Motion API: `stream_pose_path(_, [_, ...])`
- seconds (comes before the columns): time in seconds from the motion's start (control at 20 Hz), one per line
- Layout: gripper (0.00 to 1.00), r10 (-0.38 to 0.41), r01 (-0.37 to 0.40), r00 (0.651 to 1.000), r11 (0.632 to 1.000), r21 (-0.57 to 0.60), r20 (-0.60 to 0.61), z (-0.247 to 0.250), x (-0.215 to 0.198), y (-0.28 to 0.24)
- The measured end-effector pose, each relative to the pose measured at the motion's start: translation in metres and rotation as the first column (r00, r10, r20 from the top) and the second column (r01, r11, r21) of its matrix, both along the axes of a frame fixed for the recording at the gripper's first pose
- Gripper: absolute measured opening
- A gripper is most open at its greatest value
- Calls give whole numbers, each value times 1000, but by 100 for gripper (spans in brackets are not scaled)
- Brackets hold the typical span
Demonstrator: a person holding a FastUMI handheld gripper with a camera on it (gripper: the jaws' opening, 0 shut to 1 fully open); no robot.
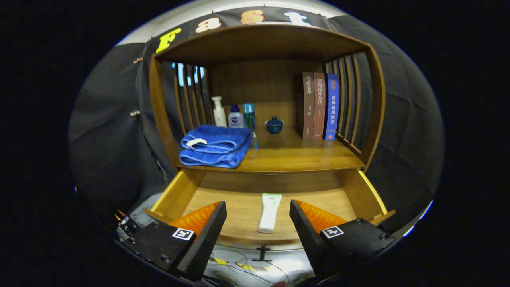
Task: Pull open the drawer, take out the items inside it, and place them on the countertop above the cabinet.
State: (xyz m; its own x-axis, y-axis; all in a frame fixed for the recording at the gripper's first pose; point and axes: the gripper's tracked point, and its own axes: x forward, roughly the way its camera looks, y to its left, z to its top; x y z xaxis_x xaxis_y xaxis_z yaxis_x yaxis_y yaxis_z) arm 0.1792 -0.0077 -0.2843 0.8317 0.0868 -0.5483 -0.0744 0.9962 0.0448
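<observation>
Open drawer (364, 195), tongs (258, 217) spread apart, gripping nothing. White tube (269, 212) lies flat between and just ahead of their tips.

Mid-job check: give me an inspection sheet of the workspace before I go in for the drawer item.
Surface: wooden countertop above the drawer, bare at the front right.
Job's things: drawer pulled open; one white tube lies flat in it, cap toward the gripper.
Clutter: folded blue towels on the left of the countertop; three bottles behind them; small blue lidded pot; three upright books on the right.
Grippers: gripper open, fingers either side of the tube, not touching it.
Cables: loose cables on the floor below the drawer front.
Surroundings: black cloth wall.
</observation>
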Motion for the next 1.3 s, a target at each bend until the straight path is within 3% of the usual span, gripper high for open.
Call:
stream_pose_path(0.25, [100,-29,20,981,999,-48,-190,-36,48,-8])
stream_pose_path(0.55, [100,-4,-10,892,1000,-29,-452,-94,49,3])
stream_pose_path(1.1, [91,-103,60,767,994,-89,-633,-156,47,8])
stream_pose_path(1.3, [86,-130,72,747,991,-116,-652,-169,50,5])
